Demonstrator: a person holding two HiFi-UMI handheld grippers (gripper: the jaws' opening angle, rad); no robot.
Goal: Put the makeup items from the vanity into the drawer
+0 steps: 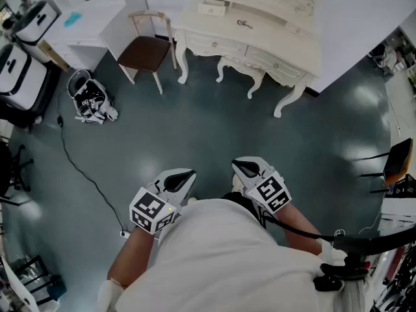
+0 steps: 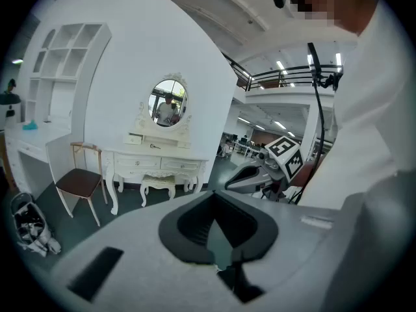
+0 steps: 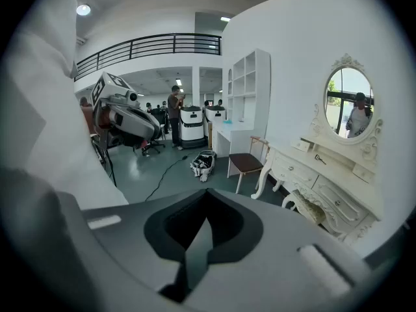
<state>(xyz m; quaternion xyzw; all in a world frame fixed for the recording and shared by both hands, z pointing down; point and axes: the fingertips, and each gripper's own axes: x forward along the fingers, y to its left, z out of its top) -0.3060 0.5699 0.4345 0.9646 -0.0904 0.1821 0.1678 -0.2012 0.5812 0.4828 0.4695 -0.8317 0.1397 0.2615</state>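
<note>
I hold both grippers tucked close to the body, well apart from the vanity (image 1: 286, 38), because nothing there is within reach; the left gripper (image 1: 182, 178) has its jaws together on nothing, and the right gripper (image 1: 246, 168) is likewise closed and empty. The only makeup item (image 1: 244, 23) I can make out is a small, dark, thin thing lying on the vanity top, too small to name; near it a little upper drawer (image 1: 213, 8) looks slightly pulled out. I judge the task not yet begun; walking up comes first.

all three views toward distant vanity (image 1: 286, 44)
</note>
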